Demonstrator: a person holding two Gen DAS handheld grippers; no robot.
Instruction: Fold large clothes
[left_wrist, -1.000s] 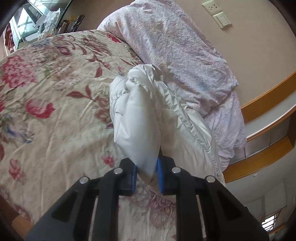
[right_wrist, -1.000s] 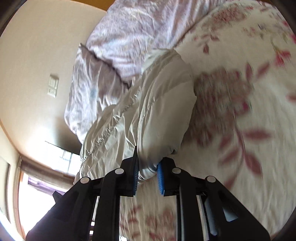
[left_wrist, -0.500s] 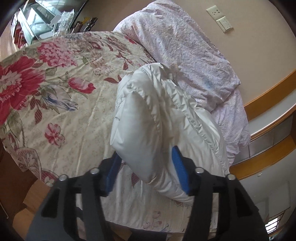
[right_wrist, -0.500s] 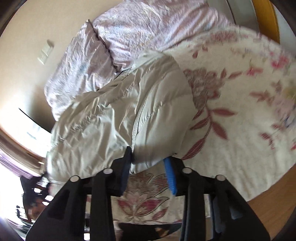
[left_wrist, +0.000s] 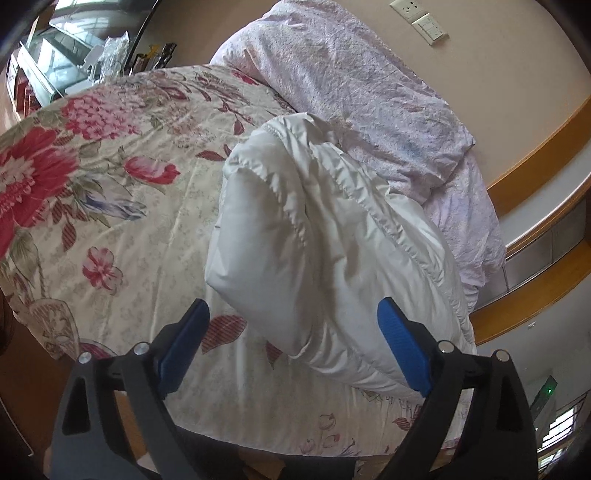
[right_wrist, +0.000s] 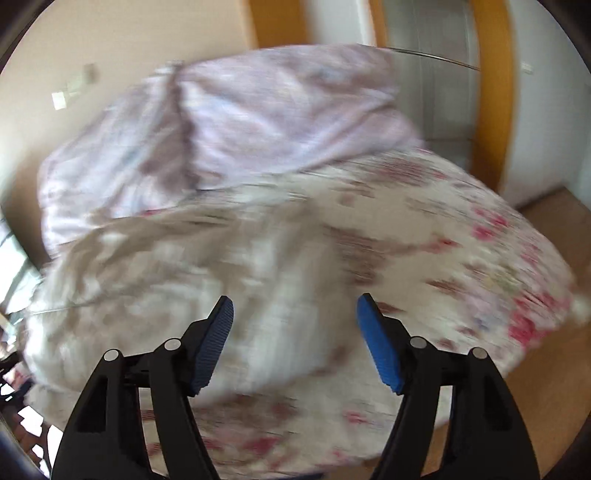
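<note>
Jacket lay folded into a puffy bundle at centre frame on the floral bedspread. Left gripper and right gripper had just been opening, both released, gripping nothing. Fold looked nearly done; perhaps tidying remained.

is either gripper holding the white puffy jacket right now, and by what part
Neither. The left gripper and right gripper have just been opening, pads clear of the white jacket, which lies folded on the floral bedspread.
</note>
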